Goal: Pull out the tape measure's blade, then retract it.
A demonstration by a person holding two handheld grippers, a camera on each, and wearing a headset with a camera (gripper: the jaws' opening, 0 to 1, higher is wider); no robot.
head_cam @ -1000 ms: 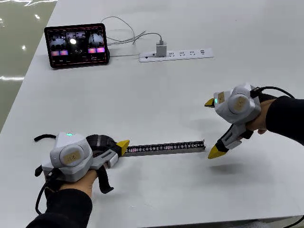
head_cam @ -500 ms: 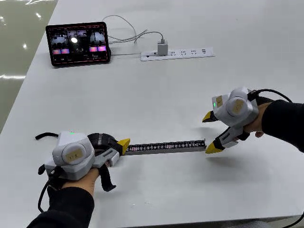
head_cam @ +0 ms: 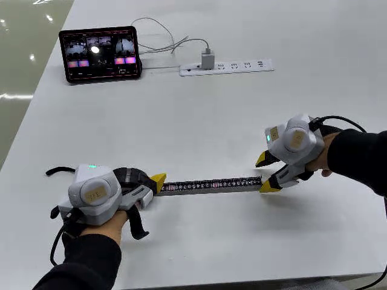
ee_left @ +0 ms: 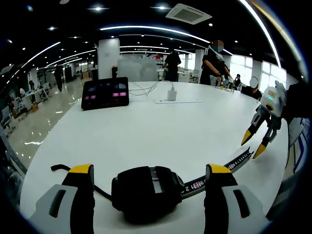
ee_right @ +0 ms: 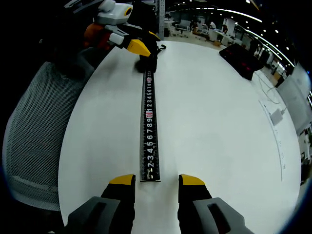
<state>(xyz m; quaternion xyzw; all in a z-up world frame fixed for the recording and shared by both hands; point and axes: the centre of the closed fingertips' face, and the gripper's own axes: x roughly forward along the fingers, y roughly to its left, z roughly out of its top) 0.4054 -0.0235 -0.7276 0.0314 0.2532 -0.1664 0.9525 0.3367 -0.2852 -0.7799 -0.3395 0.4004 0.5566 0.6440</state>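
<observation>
The right gripper [ee_right: 157, 181] stands open. Its two yellow-tipped jaws sit low over the table [head_cam: 211, 121], and the free end of the blade [ee_right: 148, 122] lies between them, nearer the left-hand jaw in its own view and not clamped. From there the blade runs flat and straight across the table to the tape measure case [ee_left: 146, 192], which sits between the jaws of the left gripper [ee_left: 149, 169]. Those jaws are likewise apart, with a gap visible on each side of the case, so the case is straddled rather than pinched. Judged from this layout, the blade is already out and the step in hand is taking hold of its end. Centre the end hook between the jaws before closing. Grip square across the blade's width and keep any pull in line with the case, so the blade does not twist or buckle. Steady the case first, because unrestrained it is likely to slide. For retraction, guide the end back slowly rather than letting it snap. Count: two grippers, one tape measure case with one blade, one tablet [head_cam: 100, 53], and one power strip [head_cam: 236, 66] carrying one charger [head_cam: 207, 60].
</observation>
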